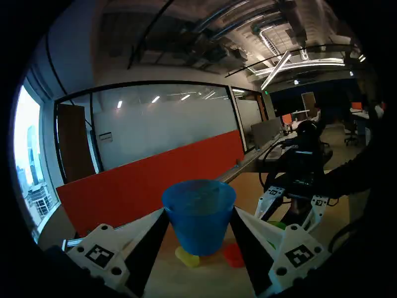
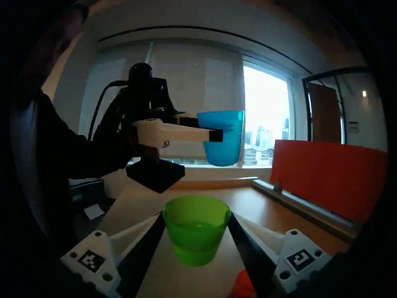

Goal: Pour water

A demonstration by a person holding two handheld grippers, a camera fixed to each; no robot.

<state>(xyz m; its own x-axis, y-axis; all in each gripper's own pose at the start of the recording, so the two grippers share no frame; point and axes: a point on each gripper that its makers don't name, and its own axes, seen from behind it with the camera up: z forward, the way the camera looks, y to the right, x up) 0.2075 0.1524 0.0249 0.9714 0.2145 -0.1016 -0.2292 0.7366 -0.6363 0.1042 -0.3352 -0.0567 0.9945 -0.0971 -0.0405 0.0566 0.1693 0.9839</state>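
Under my left gripper (image 1: 198,211) lies a light wooden tabletop (image 1: 208,280). Two small plastic pieces rest on it just below my fingertips, a yellow piece (image 1: 187,257) and a red piece (image 1: 233,254) beside it. Ahead of my right gripper (image 2: 196,216), the wood runs to a metal rail (image 2: 297,204) on my right. A white paper slip (image 2: 93,211) lies to my left.
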